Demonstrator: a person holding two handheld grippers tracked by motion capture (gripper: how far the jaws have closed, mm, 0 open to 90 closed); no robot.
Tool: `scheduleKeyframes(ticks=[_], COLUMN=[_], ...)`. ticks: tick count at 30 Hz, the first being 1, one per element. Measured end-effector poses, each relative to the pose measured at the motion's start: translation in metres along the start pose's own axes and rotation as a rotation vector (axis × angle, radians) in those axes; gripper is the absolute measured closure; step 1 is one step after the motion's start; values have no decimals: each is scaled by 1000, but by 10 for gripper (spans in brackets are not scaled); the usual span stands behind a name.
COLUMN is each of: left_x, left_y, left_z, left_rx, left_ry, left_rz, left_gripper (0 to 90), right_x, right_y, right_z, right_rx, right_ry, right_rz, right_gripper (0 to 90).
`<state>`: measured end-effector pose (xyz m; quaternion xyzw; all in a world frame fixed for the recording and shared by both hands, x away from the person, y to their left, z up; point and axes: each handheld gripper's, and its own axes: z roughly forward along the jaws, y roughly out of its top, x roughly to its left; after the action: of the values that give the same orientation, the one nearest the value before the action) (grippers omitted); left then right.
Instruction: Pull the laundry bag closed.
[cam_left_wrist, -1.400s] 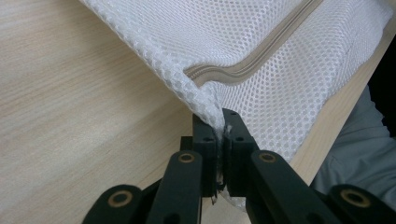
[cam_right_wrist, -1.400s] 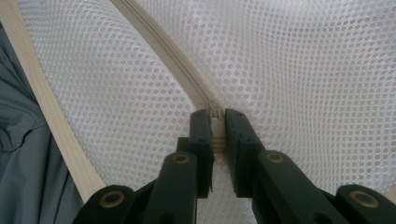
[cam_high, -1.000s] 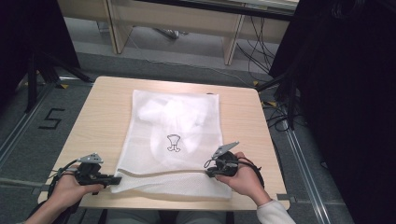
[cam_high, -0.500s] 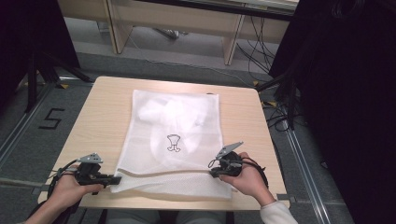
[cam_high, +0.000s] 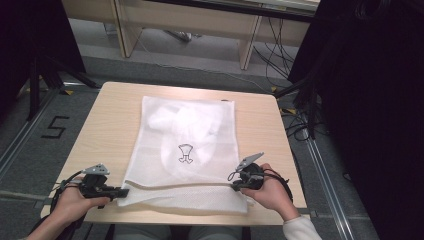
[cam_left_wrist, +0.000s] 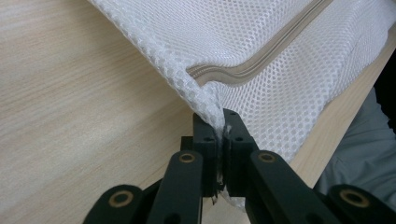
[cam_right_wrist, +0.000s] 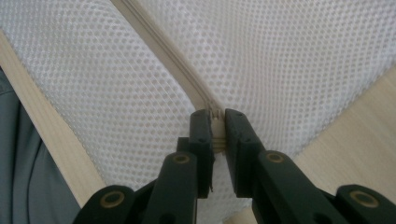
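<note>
A white mesh laundry bag (cam_high: 187, 150) with a small black printed figure lies flat on the wooden table (cam_high: 112, 120). A beige zipper (cam_high: 180, 186) runs across its near end. My left gripper (cam_high: 122, 191) is shut on the bag's near left corner; the mesh (cam_left_wrist: 261, 70) is pinched between its jaws (cam_left_wrist: 219, 133). My right gripper (cam_high: 235, 186) is shut on the zipper's right end, and the zipper (cam_right_wrist: 161, 51) runs away from the gripper (cam_right_wrist: 217, 123) across the mesh.
The bag's near edge lies close to the table's front edge (cam_high: 200, 220). Bare wood shows left and right of the bag. Desk legs and cables (cam_high: 280, 60) stand on the floor beyond the table.
My right gripper has shifted slightly right along the zipper line. The left gripper has stayed in place on the corner.
</note>
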<state>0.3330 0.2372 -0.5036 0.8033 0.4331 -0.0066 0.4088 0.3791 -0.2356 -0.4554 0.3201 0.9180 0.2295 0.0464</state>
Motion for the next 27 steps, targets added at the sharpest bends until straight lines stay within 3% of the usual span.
scheduleKeyframes(ticks=[2, 8, 9, 12, 14, 16, 18, 19, 20, 21, 26, 27], left_x=[-1, 0, 0, 0, 0, 0, -1, 0, 0, 0, 0, 0], left_y=[1, 1, 0, 0, 0, 0, -1, 0, 0, 0, 0, -1], left_z=[0, -1, 1, 1, 1, 0, 1, 0, 0, 1, 3, 5], left_rx=[10, 12, -11, -9, -10, 15, -9, 21, 20, 28, 42, 21], left_ry=[1, 4, 8, 10, 7, 1, 10, 0, 3, -2, 3, 6], left_rz=[-1, -3, -8, -8, -10, -5, -12, -5, -10, -7, 3, 0], left_gripper=[856, 855, 856, 856, 856, 856, 855, 855, 854, 851, 838, 833], right_x=[-2, -9, -10, -12, -14, -14, -14, -14, -14, -12, -13, -13], right_y=[-3, -10, -12, -16, -19, -19, -19, -20, -20, -20, -19, -19], right_z=[-1, -2, -1, -2, 0, 0, 3, 3, 4, 4, 7, 7], right_rx=[8, 16, 18, 36, 35, 44, 46, 47, 53, 63, 58, 56], right_ry=[7, 3, 3, 3, 12, 15, 12, 20, 18, 17, 17, 12], right_rz=[21, 9, 14, 36, 26, 37, 48, 39, 34, 55, 29, 30], right_gripper=[826, 826, 826, 826, 826, 826, 825, 825, 824, 824, 819, 817])
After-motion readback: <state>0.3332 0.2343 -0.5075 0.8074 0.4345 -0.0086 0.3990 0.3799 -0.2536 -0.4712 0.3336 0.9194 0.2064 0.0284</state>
